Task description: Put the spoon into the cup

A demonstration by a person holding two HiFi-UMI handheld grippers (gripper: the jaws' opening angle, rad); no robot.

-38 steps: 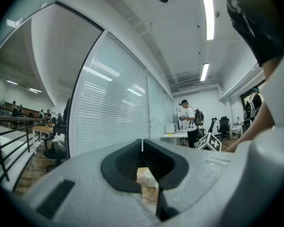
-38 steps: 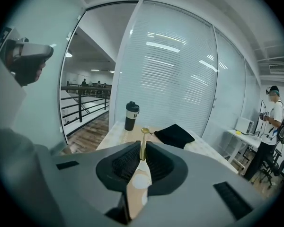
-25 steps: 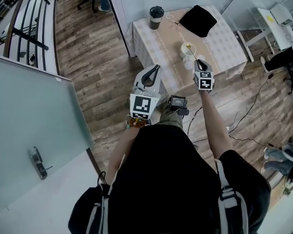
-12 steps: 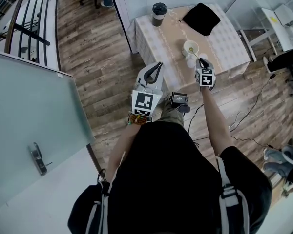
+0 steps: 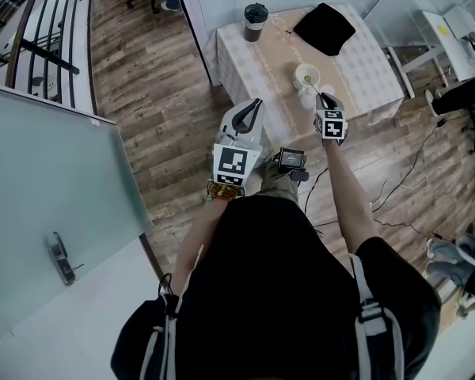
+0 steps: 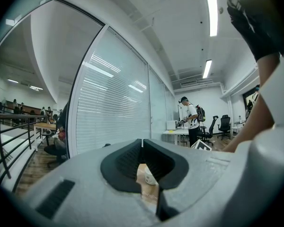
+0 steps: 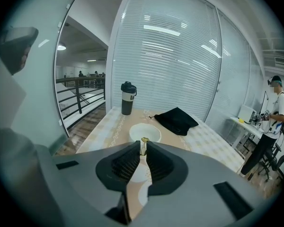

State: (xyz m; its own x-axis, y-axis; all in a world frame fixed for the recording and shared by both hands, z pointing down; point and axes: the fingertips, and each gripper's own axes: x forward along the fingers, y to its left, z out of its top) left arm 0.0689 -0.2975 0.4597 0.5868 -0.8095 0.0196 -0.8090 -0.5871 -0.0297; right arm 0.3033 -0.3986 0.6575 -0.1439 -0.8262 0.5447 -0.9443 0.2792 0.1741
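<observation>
Only the right gripper view shows the grasp. The jaws of the right gripper are pressed onto the spoon. Its slim pale handle is pinched between the ribbed black pads, and a small golden tip stands just above them. Right behind that tip, the round white cup is seen open-topped on the bench.

In the head view the spoon is too small to be made out. There the right gripper is held at the near rim of the cup, over a bench covered by a pale checked cloth.

The left gripper is held off the bench's near edge, above the plank floor, well apart from the cup. In its own view the jaws of the left gripper are seen closed tip to tip, with nothing gripped. Through the gap beneath the tips, only a strip of bench and a blurred white shape are glimpsed.

A tall dark tumbler with a lid is stood at the far corner of the bench. A limp black cloth is laid beyond the cup, to the right. Both are matched in the head view by the tumbler and the cloth.
</observation>
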